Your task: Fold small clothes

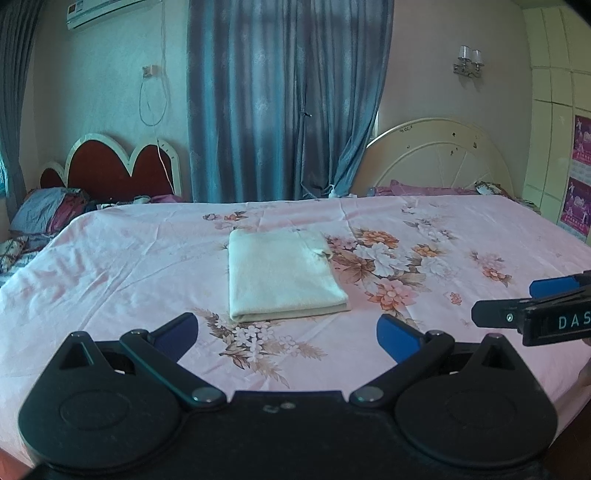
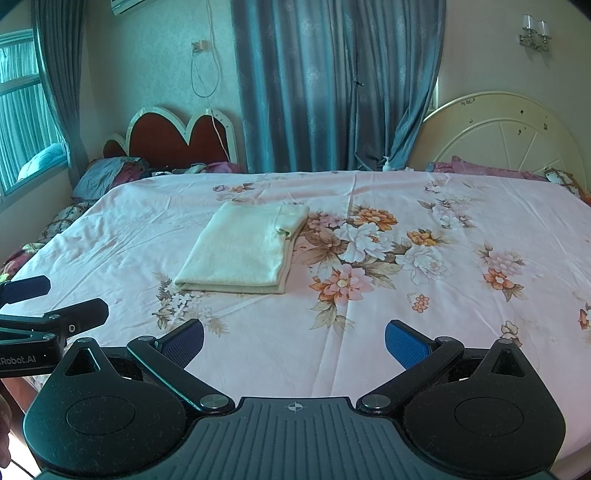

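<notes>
pale cream folded cloth rectangle (image 1: 282,275) lies flat mid pink floral bedsheet (image 1: 129,266), looks done | left gripper (image 1: 287,332) and right gripper (image 2: 294,341) both spread wide, empty, well short of it

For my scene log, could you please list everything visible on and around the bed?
Folded cream cloth garment: one, pale cream, flat near the bed's middle.
Pink floral bed sheet: one, pink with orange and white flowers, covering the bed.
Blue-grey curtains: blue-grey, behind the bed.
Red heart-shaped headboard: one, red with white trim, far left.
White arched metal bed frame: one, white, far right.
White wall air conditioner: one, upper left.
Left hand-held gripper: one, black with blue pads, open, empty.
Right hand-held gripper: one, same colours, open, empty.
</notes>
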`<state>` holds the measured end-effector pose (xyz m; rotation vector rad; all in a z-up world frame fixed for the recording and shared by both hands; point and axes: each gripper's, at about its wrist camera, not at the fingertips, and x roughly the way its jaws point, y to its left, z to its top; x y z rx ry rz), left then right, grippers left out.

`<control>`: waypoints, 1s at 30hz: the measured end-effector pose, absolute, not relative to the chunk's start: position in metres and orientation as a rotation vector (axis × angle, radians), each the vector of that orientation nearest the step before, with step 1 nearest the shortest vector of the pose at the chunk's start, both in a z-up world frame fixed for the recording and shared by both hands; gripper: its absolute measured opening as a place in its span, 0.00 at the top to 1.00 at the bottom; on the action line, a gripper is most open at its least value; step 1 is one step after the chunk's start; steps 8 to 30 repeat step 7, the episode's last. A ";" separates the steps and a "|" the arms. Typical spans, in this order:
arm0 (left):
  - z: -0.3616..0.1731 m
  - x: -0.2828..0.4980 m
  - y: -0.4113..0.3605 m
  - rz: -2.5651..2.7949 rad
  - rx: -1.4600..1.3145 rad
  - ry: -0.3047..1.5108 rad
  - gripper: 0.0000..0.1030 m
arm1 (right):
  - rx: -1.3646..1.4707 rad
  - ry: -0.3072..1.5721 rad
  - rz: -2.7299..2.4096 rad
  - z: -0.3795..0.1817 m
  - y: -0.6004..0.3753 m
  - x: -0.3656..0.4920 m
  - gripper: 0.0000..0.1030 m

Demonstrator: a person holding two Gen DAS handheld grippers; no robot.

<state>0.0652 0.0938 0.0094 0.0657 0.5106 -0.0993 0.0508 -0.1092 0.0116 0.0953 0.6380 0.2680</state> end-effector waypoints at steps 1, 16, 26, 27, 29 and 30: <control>0.010 0.065 0.094 -0.100 0.067 0.509 0.01 | 0.094 0.637 0.266 0.012 -0.109 0.051 0.00; 0.012 0.064 0.096 -0.101 0.064 0.491 0.01 | 0.094 0.638 0.269 0.012 -0.109 0.051 0.00; 0.012 0.064 0.096 -0.101 0.064 0.491 0.01 | 0.094 0.638 0.269 0.012 -0.109 0.051 0.00; 0.012 0.064 0.096 -0.101 0.064 0.491 0.01 | 0.094 0.638 0.269 0.012 -0.109 0.051 0.00; 0.012 0.064 0.096 -0.101 0.064 0.491 0.01 | 0.094 0.638 0.269 0.012 -0.109 0.051 0.00; 0.012 0.064 0.096 -0.101 0.064 0.491 0.01 | 0.094 0.638 0.269 0.012 -0.109 0.051 0.00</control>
